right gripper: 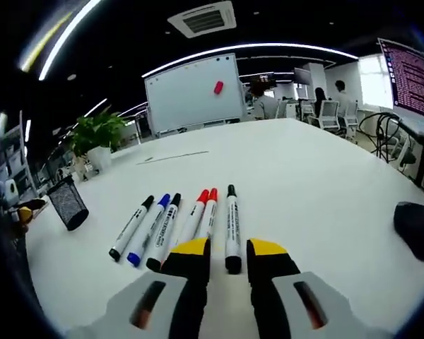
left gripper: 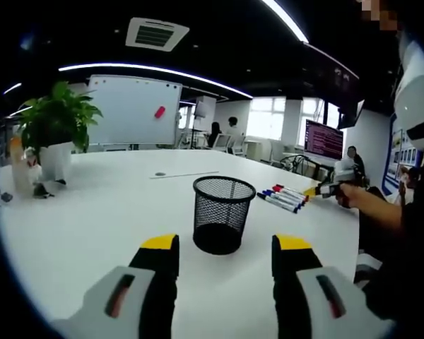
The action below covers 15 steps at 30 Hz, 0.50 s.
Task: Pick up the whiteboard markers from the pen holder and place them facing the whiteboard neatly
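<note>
Six whiteboard markers (right gripper: 177, 226) lie in a row on the white bench (right gripper: 304, 183), caps toward the far whiteboard (right gripper: 194, 92). Right gripper (right gripper: 227, 253) jaws are slightly parted, empty, at the rightmost marker's (right gripper: 232, 226) near end. Left gripper (left gripper: 226, 247) is open, empty, facing the mesh pen holder (left gripper: 222, 212). The markers look light, stiff and slick; grip mid-barrel.

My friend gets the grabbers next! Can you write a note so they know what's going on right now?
Left gripper: open, holding nothing, aimed at the black wire-mesh pen holder.
Right gripper: open, just behind the last black-capped marker.
Six whiteboard markers lie side by side on the round white table, caps towards the whiteboard with the red magnet.
Done: markers laid out.
Left: the holder looks empty, though its bottom is hard to see; check it, and perhaps straighten the row.
</note>
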{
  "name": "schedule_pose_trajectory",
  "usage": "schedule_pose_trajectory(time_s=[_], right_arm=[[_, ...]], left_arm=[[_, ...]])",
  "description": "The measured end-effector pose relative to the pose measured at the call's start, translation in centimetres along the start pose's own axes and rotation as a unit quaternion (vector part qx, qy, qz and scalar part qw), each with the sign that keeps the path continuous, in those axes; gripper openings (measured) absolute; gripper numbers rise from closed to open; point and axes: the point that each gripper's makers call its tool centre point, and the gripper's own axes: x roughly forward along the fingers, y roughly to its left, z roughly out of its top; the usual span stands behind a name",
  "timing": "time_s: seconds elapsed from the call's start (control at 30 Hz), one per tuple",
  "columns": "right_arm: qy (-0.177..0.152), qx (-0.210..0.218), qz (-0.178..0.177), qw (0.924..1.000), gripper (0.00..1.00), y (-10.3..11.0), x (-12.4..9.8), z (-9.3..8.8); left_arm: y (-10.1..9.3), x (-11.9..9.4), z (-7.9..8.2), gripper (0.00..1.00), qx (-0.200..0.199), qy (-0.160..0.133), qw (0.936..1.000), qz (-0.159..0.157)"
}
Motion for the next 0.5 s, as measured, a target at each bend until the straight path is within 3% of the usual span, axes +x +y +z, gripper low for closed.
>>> schedule_pose_trajectory(time_s=[0.23,0.5], right_arm=[[-0.014,-0.006,0.0,0.9999,0.25,0.0,-0.4,0.9],[-0.031,-0.001,0.014,0.9994,0.36,0.4,-0.7,1.7]], left_arm=[[-0.1,-0.1,0.0,0.53,0.003,0.0,1.0,0.0],[-0.1,-0.3,0.0,0.53,0.002,-0.003,1.0,0.0]])
